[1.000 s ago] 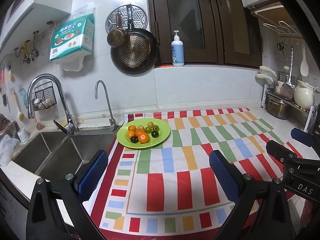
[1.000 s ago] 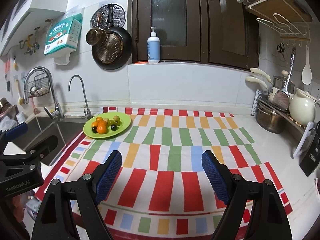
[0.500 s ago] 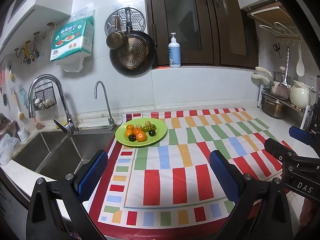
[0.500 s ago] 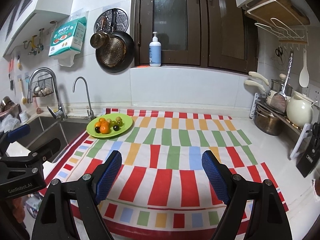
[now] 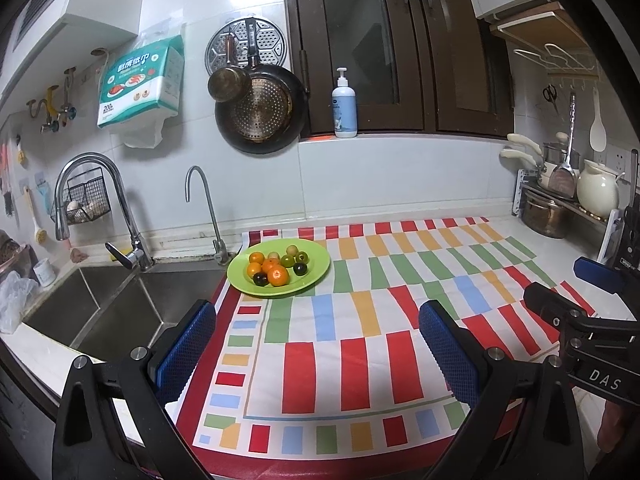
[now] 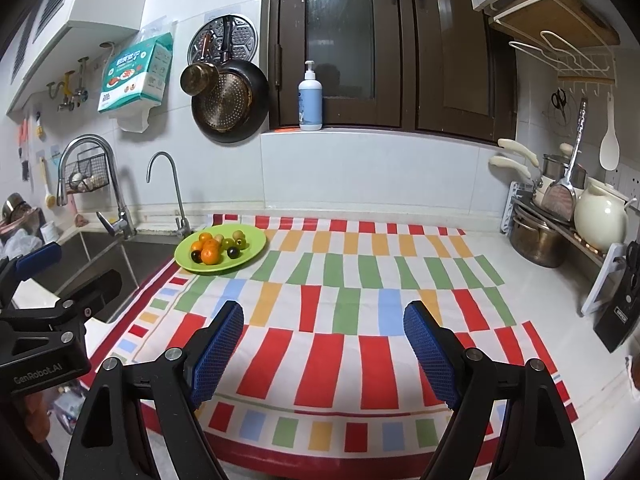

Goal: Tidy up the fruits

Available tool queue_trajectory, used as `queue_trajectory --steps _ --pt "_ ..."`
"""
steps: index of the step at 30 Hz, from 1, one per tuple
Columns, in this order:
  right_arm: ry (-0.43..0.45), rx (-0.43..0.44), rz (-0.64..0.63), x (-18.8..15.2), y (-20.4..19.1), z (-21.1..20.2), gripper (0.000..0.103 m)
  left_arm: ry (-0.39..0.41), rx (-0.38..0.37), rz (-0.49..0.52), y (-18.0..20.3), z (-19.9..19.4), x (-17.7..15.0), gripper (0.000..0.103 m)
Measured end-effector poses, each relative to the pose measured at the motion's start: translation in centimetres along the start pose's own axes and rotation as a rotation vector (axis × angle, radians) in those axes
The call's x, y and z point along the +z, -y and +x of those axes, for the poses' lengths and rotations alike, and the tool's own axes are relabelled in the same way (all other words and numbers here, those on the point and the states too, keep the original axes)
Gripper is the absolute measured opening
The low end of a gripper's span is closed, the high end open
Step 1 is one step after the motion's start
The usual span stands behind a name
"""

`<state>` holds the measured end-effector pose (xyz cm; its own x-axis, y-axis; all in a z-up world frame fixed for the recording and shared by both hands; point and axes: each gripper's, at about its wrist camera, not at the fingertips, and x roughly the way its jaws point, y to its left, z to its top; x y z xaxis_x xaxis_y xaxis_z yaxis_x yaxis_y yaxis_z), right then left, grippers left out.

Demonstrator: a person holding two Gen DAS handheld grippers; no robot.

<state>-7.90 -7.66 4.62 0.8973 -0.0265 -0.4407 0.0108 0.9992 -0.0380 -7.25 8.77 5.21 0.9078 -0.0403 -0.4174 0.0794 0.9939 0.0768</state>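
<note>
We hold the left tool (image 5: pixel 316 344) with its blue pads spread wide and nothing between them, above the near part of the striped cloth (image 5: pixel 360 312) that covers the tabletop (image 5: pixel 560 248). We hold the right tool (image 6: pixel 323 344) in the same condition: pads wide apart, empty, above the cloth's near edge. Each tool appears at the margin of the other's view, the two well apart.

The green plate (image 5: pixel 316 270) rests on the far left corner of the cloth, just beside the sink (image 5: pixel 112 304). It carries the fruits (image 5: pixel 276 266): several orange ones grouped at the left, two dark round ones toward the front, and a few small green and tan ones at the back. The fruits lie close together, some touching. Both tools are well apart from the plate.

Beyond the plate, two faucets (image 5: pixel 200 208) stand at the sink's rear edge. A dark pan (image 5: pixel 260 116) hangs on the wall above, and a pump bottle (image 5: pixel 344 108) stands on the window ledge. At the far right, a rack (image 6: pixel 560 216) holds pots and a cream jug (image 6: pixel 598 216).
</note>
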Motion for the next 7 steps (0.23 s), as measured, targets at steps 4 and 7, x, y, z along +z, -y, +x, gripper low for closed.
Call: queue_trajectory --steps 4,7 --pt "-0.003 0.000 0.002 -0.11 0.06 0.14 0.083 -0.002 0.004 0.002 0.12 0.21 0.02 0.103" --pt "-0.005 -0.001 0.003 -0.22 0.03 0.20 0.083 -0.004 0.005 0.003 0.18 0.30 0.02 0.103"
